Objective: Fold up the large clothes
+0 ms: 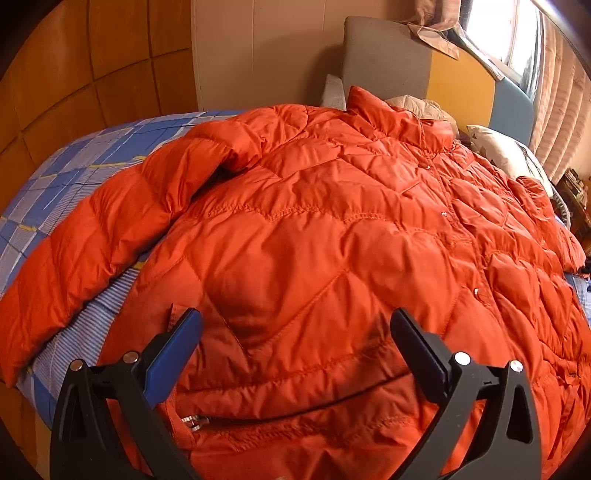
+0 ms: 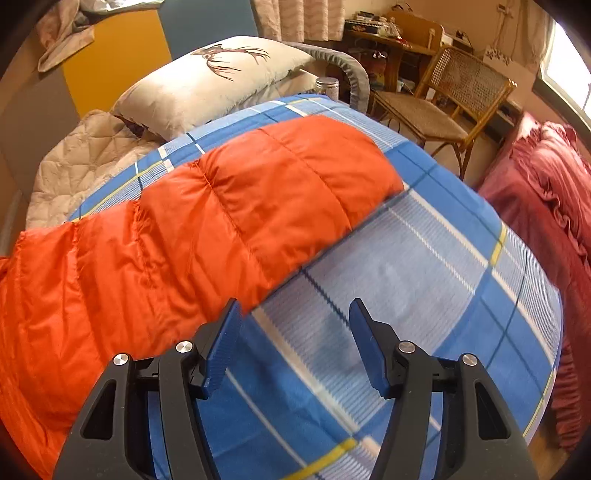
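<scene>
An orange quilted down jacket [image 1: 314, 229] lies spread front-up on a bed with a blue plaid sheet [image 1: 74, 166]. Its collar points toward the headboard and one sleeve [image 1: 92, 236] stretches out to the left. My left gripper [image 1: 295, 325] is open and empty, hovering over the jacket's lower front near a pocket zipper [image 1: 195, 422]. In the right wrist view the other sleeve [image 2: 229, 210] lies stretched across the sheet [image 2: 424, 277]. My right gripper [image 2: 295, 314] is open and empty above the sheet, its left finger at the sleeve's lower edge.
A white pillow with a deer print [image 2: 210, 81] and a beige quilt [image 2: 85, 162] lie at the head of the bed. A rattan chair [image 2: 443, 107], a cluttered desk [image 2: 388, 33] and a red ruffled cloth [image 2: 546, 192] stand beyond the bed's right edge. Wooden panels [image 1: 74, 66] line the left wall.
</scene>
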`<act>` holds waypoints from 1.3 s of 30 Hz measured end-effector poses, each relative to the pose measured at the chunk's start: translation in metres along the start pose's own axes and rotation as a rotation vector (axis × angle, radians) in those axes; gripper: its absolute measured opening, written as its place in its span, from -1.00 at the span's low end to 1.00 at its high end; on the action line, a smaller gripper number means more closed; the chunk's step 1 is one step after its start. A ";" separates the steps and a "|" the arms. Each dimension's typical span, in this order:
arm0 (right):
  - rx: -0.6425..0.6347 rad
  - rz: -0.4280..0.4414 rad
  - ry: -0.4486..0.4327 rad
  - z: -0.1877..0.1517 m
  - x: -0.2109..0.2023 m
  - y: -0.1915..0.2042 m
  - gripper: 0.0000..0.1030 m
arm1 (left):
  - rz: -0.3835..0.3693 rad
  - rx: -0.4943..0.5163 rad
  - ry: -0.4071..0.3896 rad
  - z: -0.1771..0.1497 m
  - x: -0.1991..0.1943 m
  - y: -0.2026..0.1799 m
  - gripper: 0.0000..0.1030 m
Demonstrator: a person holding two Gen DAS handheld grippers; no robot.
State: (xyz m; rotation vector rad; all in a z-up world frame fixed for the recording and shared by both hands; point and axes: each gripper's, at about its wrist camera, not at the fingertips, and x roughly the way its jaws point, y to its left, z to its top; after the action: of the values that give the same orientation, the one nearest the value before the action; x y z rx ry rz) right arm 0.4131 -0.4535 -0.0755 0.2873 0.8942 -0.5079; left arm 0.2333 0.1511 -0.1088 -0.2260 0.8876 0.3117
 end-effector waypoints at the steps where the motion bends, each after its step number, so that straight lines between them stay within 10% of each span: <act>1: -0.018 -0.005 0.001 0.003 0.003 0.002 0.18 | 0.001 0.013 0.003 0.001 0.002 0.000 0.96; 12: -0.167 -0.021 -0.009 0.022 0.031 0.017 -0.07 | 0.007 0.082 0.003 0.011 0.005 0.001 0.96; 19: -0.264 -0.041 -0.051 0.024 0.031 0.036 -0.90 | 0.005 0.089 0.006 0.009 0.008 -0.002 0.96; 30: -0.535 -0.036 -0.389 0.015 -0.075 0.124 -0.92 | -0.055 0.085 -0.016 0.009 -0.001 -0.005 0.96; 39: -0.830 0.172 -0.461 -0.079 -0.148 0.255 -0.92 | -0.107 0.070 -0.056 0.005 -0.021 0.004 0.96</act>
State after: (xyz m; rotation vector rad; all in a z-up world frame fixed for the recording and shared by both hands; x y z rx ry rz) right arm 0.4195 -0.1582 0.0033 -0.4926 0.5564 -0.0067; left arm 0.2229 0.1529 -0.0899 -0.1980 0.8267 0.1868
